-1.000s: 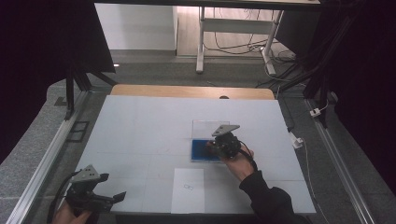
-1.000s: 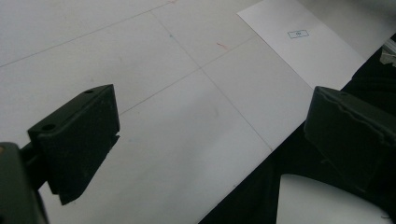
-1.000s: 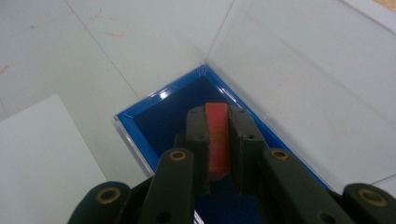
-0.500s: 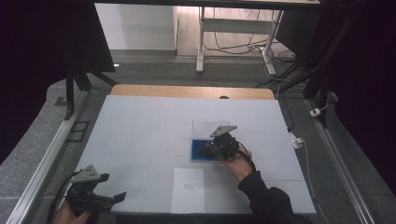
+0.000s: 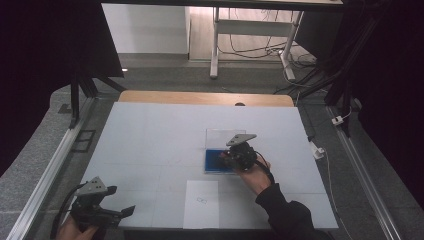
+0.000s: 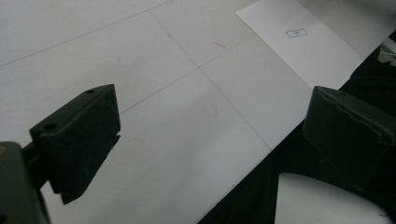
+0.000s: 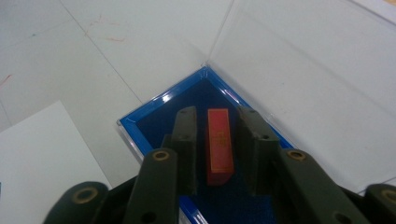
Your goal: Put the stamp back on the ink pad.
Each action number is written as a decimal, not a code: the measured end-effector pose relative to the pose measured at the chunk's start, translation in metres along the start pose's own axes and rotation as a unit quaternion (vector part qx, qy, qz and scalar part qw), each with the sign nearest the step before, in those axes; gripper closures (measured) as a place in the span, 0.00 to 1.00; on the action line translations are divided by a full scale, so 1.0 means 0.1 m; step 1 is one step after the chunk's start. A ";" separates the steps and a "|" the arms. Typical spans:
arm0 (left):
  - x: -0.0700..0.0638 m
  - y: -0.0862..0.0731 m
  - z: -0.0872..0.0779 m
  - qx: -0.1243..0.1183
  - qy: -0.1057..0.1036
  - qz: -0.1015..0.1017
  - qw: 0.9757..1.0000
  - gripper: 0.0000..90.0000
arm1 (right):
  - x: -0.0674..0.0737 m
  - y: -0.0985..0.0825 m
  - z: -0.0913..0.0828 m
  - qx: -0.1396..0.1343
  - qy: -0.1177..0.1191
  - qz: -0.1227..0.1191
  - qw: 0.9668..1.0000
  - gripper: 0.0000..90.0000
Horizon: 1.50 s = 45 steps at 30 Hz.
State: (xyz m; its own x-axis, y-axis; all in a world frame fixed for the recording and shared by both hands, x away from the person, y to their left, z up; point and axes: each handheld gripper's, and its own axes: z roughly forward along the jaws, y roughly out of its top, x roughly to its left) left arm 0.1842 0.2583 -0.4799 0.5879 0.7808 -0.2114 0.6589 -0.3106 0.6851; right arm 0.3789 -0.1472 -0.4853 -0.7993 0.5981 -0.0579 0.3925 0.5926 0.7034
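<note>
Straddling the red block (image 7: 219, 145), your right tongs (image 7: 218, 140) have just been opening, with the block between their pads and slim gaps either side. It lies flat in the blue-lined box (image 7: 154, 109) mid-tabletop (image 5: 150, 135), long axis running away along the jaws. Likely light, rigid, smooth: take its long flanks. Left tongs (image 6: 210, 135) stand apart, empty, near the paper sheet (image 6: 299, 46).

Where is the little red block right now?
In the right gripper view, the red block lies in the blue box, between the right gripper's jaws, which have just been opening. In the high view, that box sits right of the table's middle.
</note>
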 end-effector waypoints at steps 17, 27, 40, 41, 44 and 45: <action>0.00 0.00 0.00 -0.001 0.000 0.000 1.000 0.05 | -0.04 -0.04 -0.12 0.001 0.013 0.017 1.000 0.47; 0.00 0.00 0.00 -0.001 0.000 0.000 1.000 0.05 | -0.06 -0.07 -0.22 -0.025 0.023 0.066 0.997 0.23; 0.00 0.00 0.00 0.000 0.001 -0.001 1.000 0.04 | 0.00 -0.11 -0.33 -0.014 0.026 0.077 0.997 0.08; 0.00 0.00 0.00 0.000 0.000 -0.001 1.000 0.04 | 0.01 -0.11 -0.34 -0.012 0.023 0.075 0.997 0.08; 0.00 0.00 0.00 0.000 0.001 -0.001 1.000 0.04 | 0.03 -0.12 -0.36 -0.011 0.023 0.071 0.997 0.07; 0.00 0.00 0.00 0.000 0.001 -0.001 1.000 0.04 | 0.03 -0.12 -0.37 -0.011 0.022 0.069 0.997 0.06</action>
State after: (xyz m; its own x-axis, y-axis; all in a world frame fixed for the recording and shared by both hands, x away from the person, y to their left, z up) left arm 0.1841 0.2583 -0.4798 0.5859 0.7824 -0.2110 0.6599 -0.3095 0.6846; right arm 0.3547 -0.1721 -0.4680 -0.7577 0.6486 0.0719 0.4912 0.4943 0.7172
